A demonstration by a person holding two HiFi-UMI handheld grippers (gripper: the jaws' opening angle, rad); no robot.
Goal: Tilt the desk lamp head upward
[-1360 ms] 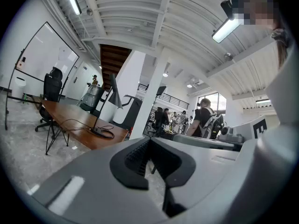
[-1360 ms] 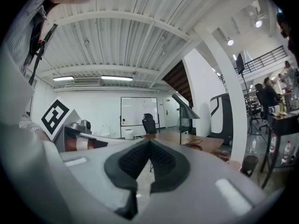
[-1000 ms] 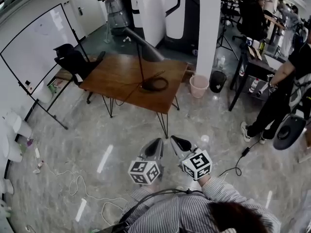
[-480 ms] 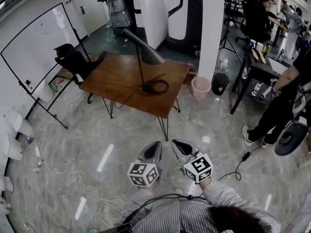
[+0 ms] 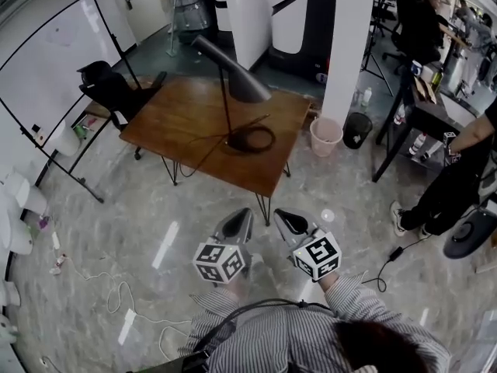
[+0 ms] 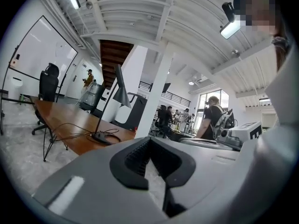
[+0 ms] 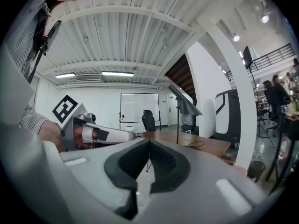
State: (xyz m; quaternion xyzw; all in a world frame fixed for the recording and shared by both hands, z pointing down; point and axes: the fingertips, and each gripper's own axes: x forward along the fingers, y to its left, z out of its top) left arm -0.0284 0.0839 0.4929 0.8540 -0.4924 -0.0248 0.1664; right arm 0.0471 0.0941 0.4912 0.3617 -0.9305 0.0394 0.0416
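Observation:
A dark desk lamp stands on the wooden table [image 5: 186,123]. Its cone head [image 5: 233,72] slants downward, the thin pole rises from a round base [image 5: 250,138] with a cable coiled round it. The lamp head [image 6: 120,91] also shows in the left gripper view, and the lamp head [image 7: 188,105] in the right gripper view. My left gripper [image 5: 240,217] and right gripper [image 5: 284,219] hover side by side over the floor, well short of the table's near corner. Both are shut with nothing between the jaws.
A black office chair [image 5: 109,92] and a whiteboard [image 5: 46,68] stand left of the table. A white pillar [image 5: 349,45], a pink bin [image 5: 326,136] and a black bin [image 5: 357,128] are to its right. A person [image 5: 454,177] stands at the right. Cables [image 5: 132,317] lie on the floor.
Both grippers and the view have moved forward toward the table, which now looms nearer. The jaws stay shut.

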